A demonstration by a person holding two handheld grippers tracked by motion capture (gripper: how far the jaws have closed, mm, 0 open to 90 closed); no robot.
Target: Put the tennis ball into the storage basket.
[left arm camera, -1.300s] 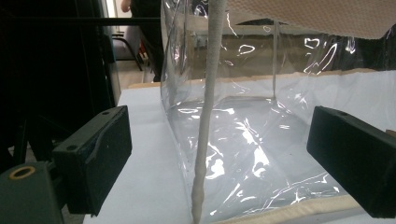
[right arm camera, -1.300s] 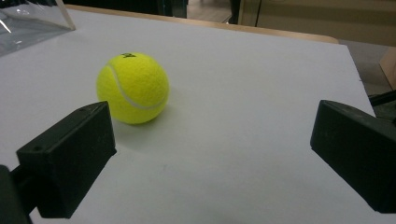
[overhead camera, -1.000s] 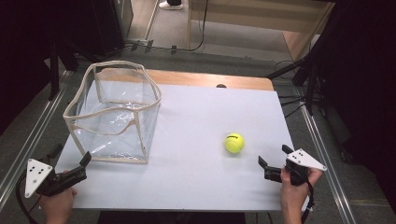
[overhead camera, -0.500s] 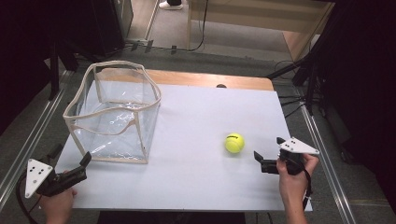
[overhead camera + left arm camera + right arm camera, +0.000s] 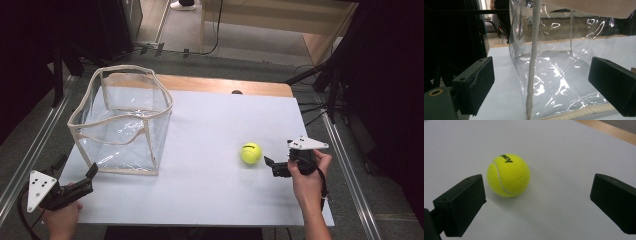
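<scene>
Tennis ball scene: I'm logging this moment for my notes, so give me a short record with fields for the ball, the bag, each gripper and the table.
ball: yellow tennis ball lying on the table, not gripped
bag: clear bag with beige trim, standing open at the table's left, nothing seen inside
right gripper: open, just right of the ball, aimed at it; ball sits ahead of the fingers, nearer one of them
left gripper: open, at the bag's near corner, not touching it
table: white top, wooden strip along the far edge

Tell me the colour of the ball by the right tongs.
Yellow-green ball with black lettering, clearest in the right gripper view.
</scene>
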